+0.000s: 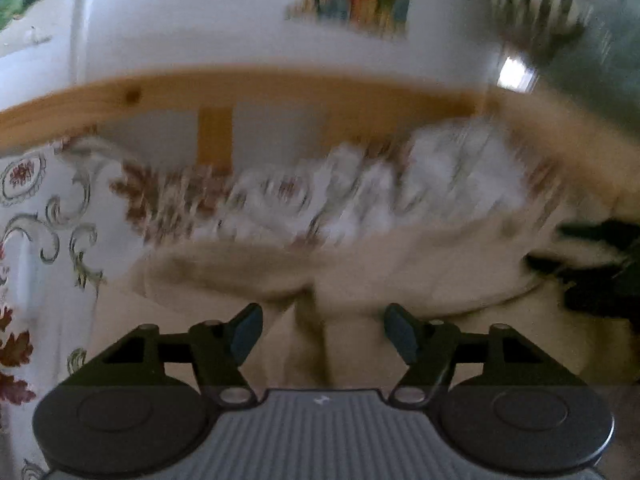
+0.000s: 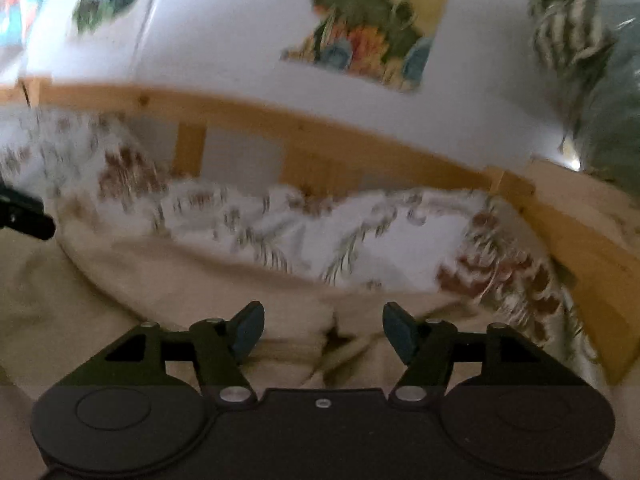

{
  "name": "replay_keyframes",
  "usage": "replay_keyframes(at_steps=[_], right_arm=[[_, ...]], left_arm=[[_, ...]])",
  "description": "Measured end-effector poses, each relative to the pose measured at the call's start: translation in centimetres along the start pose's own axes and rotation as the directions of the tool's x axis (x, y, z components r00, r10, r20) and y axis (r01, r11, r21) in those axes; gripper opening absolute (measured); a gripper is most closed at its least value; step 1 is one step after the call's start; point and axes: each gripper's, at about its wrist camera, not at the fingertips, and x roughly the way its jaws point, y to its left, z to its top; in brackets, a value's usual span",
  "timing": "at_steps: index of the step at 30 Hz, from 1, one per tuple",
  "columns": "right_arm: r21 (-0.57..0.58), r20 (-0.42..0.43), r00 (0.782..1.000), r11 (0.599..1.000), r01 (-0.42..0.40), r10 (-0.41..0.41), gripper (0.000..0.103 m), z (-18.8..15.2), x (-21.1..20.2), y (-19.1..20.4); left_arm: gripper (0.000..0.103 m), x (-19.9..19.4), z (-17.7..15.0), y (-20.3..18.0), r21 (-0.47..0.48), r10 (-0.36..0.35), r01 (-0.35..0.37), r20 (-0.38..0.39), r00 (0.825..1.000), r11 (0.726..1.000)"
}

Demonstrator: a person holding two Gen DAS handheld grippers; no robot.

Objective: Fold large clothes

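Observation:
A large beige garment (image 1: 360,280) lies spread on a bed with folds and a seam running toward me; it also fills the lower part of the right wrist view (image 2: 180,280). My left gripper (image 1: 323,334) is open just above the cloth, with nothing between its fingers. My right gripper (image 2: 323,332) is open over a bunched fold of the same garment, also empty. The right gripper shows as a dark shape at the right edge of the left wrist view (image 1: 600,268). The left gripper shows at the left edge of the right wrist view (image 2: 24,216). Both views are motion-blurred.
A floral white bedcover (image 1: 48,216) (image 2: 340,232) lies beyond and beside the garment. A wooden bed rail (image 1: 280,92) (image 2: 320,136) runs behind it against a white wall with colourful pictures (image 2: 368,20). A plant and green curtain (image 2: 592,60) stand at the right.

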Motion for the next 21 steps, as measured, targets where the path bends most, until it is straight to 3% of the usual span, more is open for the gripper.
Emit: replay_keyframes(at_steps=[3, 8, 13, 17, 21], right_arm=[[0.007, -0.034, 0.998, 0.998, 0.059, -0.059, 0.084, -1.5, 1.1, 0.2], [0.101, -0.06, 0.998, 0.994, 0.043, -0.037, 0.086, -1.2, -1.1, -1.5], [0.103, -0.027, 0.999, 0.994, 0.048, -0.045, 0.102, -1.1, -8.6, -2.1], [0.093, 0.001, 0.999, 0.995, 0.038, -0.038, 0.102, -1.9, -15.8, -1.1], [0.113, 0.035, 0.999, 0.993, 0.031, -0.035, 0.102, -3.2, -23.0, 0.8]], left_arm=[[0.074, 1.9, -0.7, 0.0, -0.027, 0.008, -0.01, -0.06, 0.998, 1.0], [0.076, 0.3, -0.4, 0.7, -0.083, -0.014, 0.004, -0.124, 0.992, 0.997], [0.092, -6.6, -1.5, 0.1, -0.085, -0.014, 0.008, -0.069, 0.998, 0.996], [0.102, -12.1, -2.7, -2.1, -0.041, 0.013, -0.015, -0.029, 0.999, 0.999], [0.102, -17.5, -4.2, -4.8, 0.028, 0.035, -0.034, -0.019, 0.999, 0.999]])
